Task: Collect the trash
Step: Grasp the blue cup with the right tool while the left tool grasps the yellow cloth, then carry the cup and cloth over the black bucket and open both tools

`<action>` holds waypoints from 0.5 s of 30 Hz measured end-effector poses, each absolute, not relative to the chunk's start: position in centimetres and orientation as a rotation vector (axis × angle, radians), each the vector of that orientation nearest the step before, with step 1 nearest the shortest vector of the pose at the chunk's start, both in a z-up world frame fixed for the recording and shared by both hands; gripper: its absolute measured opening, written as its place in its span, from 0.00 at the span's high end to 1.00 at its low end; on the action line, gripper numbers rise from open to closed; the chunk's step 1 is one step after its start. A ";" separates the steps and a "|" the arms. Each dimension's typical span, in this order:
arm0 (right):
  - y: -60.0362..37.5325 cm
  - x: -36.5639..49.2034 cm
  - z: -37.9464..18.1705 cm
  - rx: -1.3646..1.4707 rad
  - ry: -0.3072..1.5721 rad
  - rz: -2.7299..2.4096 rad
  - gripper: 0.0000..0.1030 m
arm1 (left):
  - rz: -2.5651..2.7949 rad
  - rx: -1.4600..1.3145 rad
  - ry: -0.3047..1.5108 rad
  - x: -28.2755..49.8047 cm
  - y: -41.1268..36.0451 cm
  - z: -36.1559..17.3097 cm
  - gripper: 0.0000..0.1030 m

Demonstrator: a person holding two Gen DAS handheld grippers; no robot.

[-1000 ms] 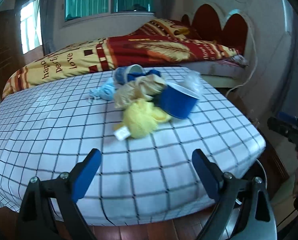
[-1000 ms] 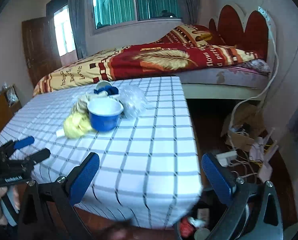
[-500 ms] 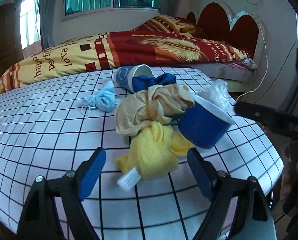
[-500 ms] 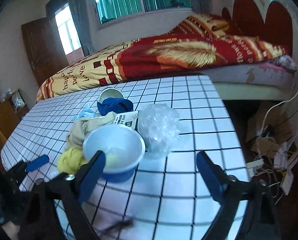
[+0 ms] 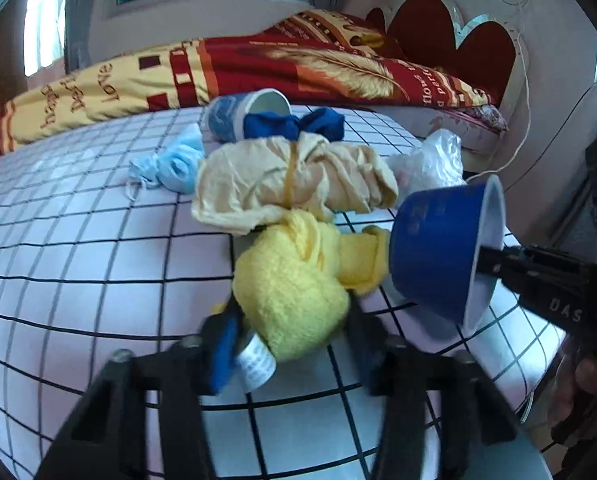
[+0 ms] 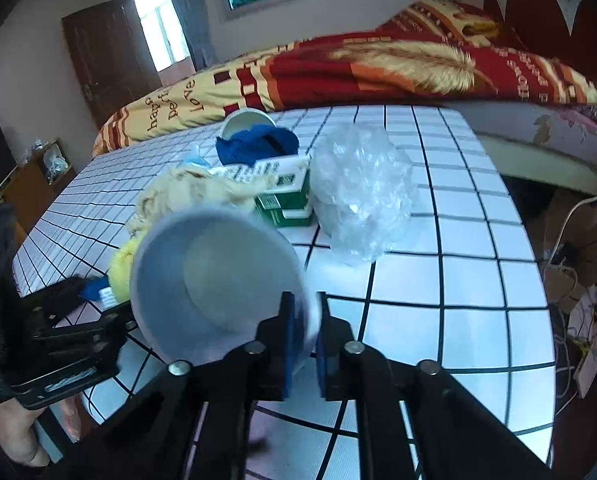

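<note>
A pile of trash lies on the checked tablecloth (image 5: pixel 78 240). My left gripper (image 5: pixel 292 344) is closing its jaws around a yellow cloth bundle (image 5: pixel 294 292), and both pads touch it. My right gripper (image 6: pixel 304 344) is shut on the rim of a blue bowl (image 6: pixel 218 280) with a white inside. That bowl (image 5: pixel 434 252) is tipped on its side and lifted at the pile's right. Behind lie a beige cloth (image 5: pixel 294 176), a dark blue cloth (image 5: pixel 294 126), a toppled paper cup (image 5: pixel 242 114), a light blue mask (image 5: pixel 174 162), a green box (image 6: pixel 286 200) and a crumpled clear bag (image 6: pixel 362 192).
A bed with a red and yellow quilt (image 5: pixel 298 68) runs behind the table. Cables and boxes (image 6: pixel 578 280) clutter the floor past the table's right edge. A wooden door (image 6: pixel 98 64) and a low shelf stand at the far left. A hand (image 6: pixel 14 440) holds the left gripper.
Both grippers moved in on the pile and their jaws came together. The left one now squeezes the yellow cloth. The right one took the blue bowl's rim and tipped it up.
</note>
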State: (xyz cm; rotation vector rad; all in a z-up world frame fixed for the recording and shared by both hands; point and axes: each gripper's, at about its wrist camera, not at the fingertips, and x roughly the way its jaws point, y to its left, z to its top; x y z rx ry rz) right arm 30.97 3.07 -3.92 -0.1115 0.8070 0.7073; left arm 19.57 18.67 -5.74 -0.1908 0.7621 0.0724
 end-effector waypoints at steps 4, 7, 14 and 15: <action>2.7 30.3 -3.0 -0.137 0.780 0.691 0.96 | 0.047 -0.192 0.735 18.8 18.5 -5.2 0.70; 1.9 29.7 -2.6 -0.139 0.772 0.680 0.96 | 0.041 -0.175 0.709 17.7 18.2 -4.4 0.71; -0.4 27.8 -1.6 -0.141 0.739 0.638 0.96 | 0.033 -0.181 0.681 15.4 18.1 -3.2 0.71; -0.7 27.5 -1.5 -0.140 0.736 0.635 0.96 | 0.037 -0.182 0.681 15.1 18.2 -3.2 0.71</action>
